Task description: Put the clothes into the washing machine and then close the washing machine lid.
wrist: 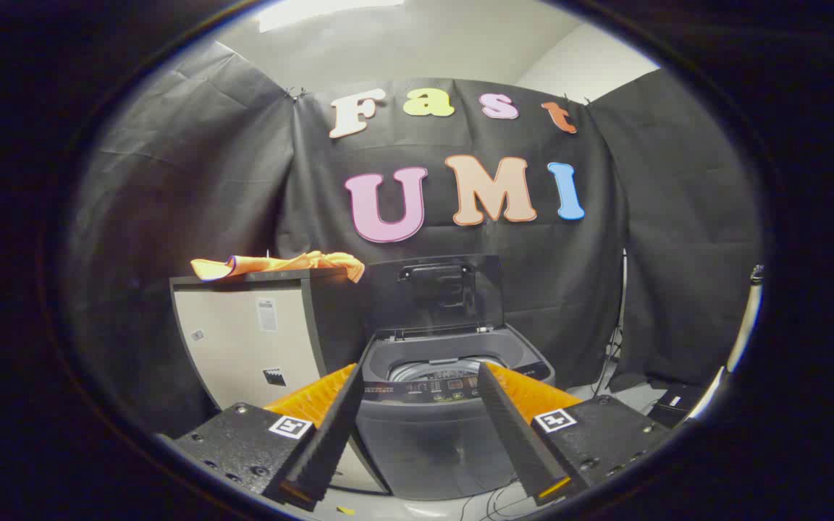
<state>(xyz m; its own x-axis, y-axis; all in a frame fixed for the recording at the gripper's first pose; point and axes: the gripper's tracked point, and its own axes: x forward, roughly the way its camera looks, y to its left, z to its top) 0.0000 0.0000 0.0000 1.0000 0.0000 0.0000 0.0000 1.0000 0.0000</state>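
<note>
The gripper point(424, 376) hangs with its fingers spread apart, holding nothing. Just beyond them stands the grey top-loading washing machine point(439, 427), its dark lid point(435, 293) raised. Farther left, the orange cloth point(279, 264) lies on a pale cabinet point(250, 340); best approached high, gripping what seems a raised fold.

So the booth I was working in had black cloth point(192, 181) hung all around as walls, wrinkled and clipped at the seams. Above it I could see a plain white ceiling point(460, 43) with a bright light panel point(323, 11) glowing at the far top. Off to the left stood a cabinet point(250, 340) with a pale front and dark top. The floor point(627, 396) was light grey, with a few cables point(493, 501) trailing near me.
</note>
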